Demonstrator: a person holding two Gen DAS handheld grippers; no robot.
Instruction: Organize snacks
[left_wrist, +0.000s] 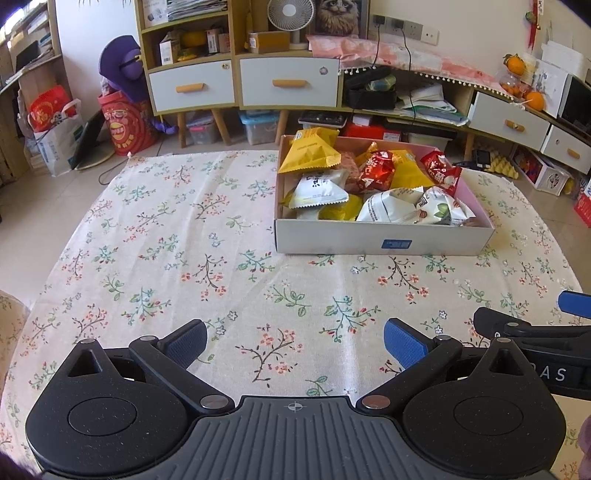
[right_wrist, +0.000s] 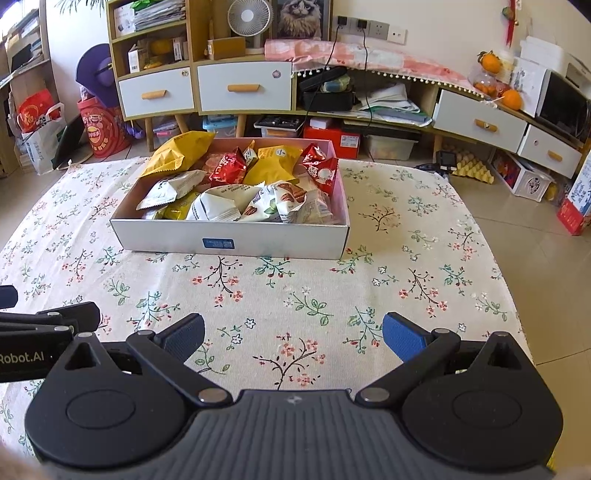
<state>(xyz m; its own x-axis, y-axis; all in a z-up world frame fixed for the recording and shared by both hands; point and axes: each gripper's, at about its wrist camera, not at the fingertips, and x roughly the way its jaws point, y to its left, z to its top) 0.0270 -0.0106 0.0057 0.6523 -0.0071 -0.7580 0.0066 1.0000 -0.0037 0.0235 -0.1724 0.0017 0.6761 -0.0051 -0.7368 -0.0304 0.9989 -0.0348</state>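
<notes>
Hovering low over the flowered cloth (left_wrist: 155, 229) on the counter, both tongs sit side by side with nothing between their fingers: the left tongs (left_wrist: 295, 341) have their blue pads spread wide apart, and the right tongs (right_wrist: 293, 334) are spread just as wide. Ahead of them, well apart from either pair, stands the shallow white box (right_wrist: 273, 236), and it's heaped with snack packets (right_wrist: 236, 184) in yellow, red and white. A big yellow bag (right_wrist: 181, 149) pokes over the far left corner of the box. From the left tongs the box (left_wrist: 332, 236) lies forward and off to the right; from the right tongs it lies forward and a bit to the left. Bare cloth fills the stretch between tongs and box.
</notes>
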